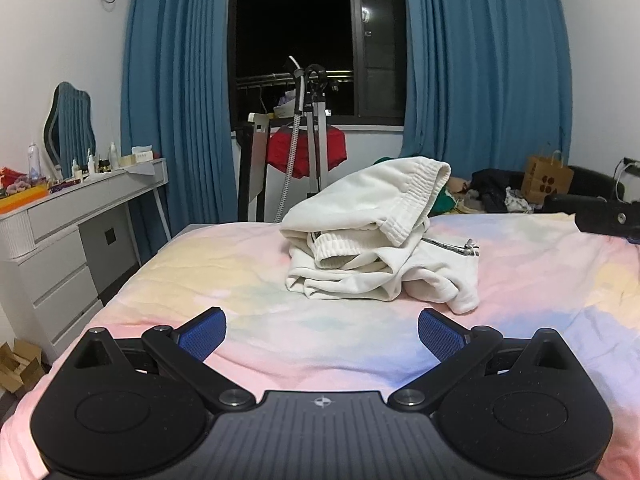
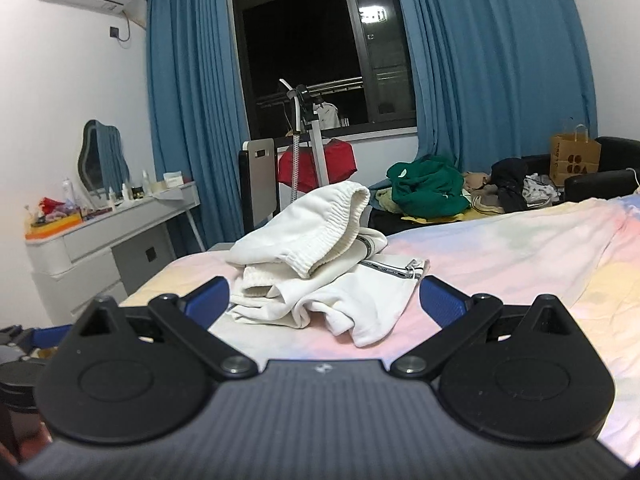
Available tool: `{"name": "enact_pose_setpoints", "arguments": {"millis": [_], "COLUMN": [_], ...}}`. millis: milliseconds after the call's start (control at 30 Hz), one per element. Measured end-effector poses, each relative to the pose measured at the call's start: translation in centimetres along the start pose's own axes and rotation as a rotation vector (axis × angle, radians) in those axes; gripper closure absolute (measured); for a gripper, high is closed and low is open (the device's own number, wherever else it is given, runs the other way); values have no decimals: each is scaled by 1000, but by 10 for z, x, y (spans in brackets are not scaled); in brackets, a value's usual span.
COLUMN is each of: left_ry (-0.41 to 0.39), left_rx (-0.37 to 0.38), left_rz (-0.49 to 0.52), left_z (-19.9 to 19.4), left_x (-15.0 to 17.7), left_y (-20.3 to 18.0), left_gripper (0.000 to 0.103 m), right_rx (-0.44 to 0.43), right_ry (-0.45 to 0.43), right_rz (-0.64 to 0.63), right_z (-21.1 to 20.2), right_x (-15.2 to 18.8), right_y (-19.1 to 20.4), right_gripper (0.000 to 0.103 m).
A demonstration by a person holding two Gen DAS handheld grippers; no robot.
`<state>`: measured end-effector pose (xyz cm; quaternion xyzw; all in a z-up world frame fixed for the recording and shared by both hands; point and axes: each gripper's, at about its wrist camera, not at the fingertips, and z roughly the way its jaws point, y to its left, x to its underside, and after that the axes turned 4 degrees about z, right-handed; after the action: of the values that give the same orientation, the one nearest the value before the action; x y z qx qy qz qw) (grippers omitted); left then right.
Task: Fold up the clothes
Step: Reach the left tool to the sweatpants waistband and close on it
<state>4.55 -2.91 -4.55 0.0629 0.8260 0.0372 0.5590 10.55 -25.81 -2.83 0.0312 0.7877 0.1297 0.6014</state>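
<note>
**A:** so the white garment (image 1: 372,236) is sitting in a bunched, half-folded heap on the bed (image 1: 200,264), ribbed elastic band flopped over the top, a dark-trimmed strip poking out on its right side.

**B:** yep. left gripper (image 1: 322,330) has its blue pads spread wide, holding nothing, hovering over the pastel sheet short of the heap. right gripper (image 2: 324,300) is spread too, empty, with the pile's near edge showing between its fingers.

**A:** room, left to right: grey dresser (image 1: 76,216) with a wavy mirror (image 1: 70,124), blue curtains (image 1: 176,92), dark window (image 1: 296,32), garment steamer (image 1: 304,128), green clothing (image 2: 430,186), paper bag (image 2: 574,156).
</note>
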Motion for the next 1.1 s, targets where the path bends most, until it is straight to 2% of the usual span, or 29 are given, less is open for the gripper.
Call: {"name": "enact_pose_setpoints", "arguments": {"millis": [267,533,667,800,1100], "left_ry": [42,-88,-111,-122,-130], "left_rx": [-1,4,-4,-10,-11], "left_rz": [133,415,484,489,427], "left_z": [63,140,193,249,343], "left_x": [-8,-42,-66,-94,-149], "left_y": [-27,-80,-112,-137,-182], "left_gripper": [1,3,7,10,8], "right_rx": [94,170,173,187,184], "right_ry": [-23,-46,-27,-2,78], "right_rz": [63,203,273,304,357], "right_z": [-4,-3,6,22,60], "right_x": [5,6,11,19,42], "right_y": [-24,-57,-74,-85,-101], "right_gripper": [0,0,0,0,0]}}
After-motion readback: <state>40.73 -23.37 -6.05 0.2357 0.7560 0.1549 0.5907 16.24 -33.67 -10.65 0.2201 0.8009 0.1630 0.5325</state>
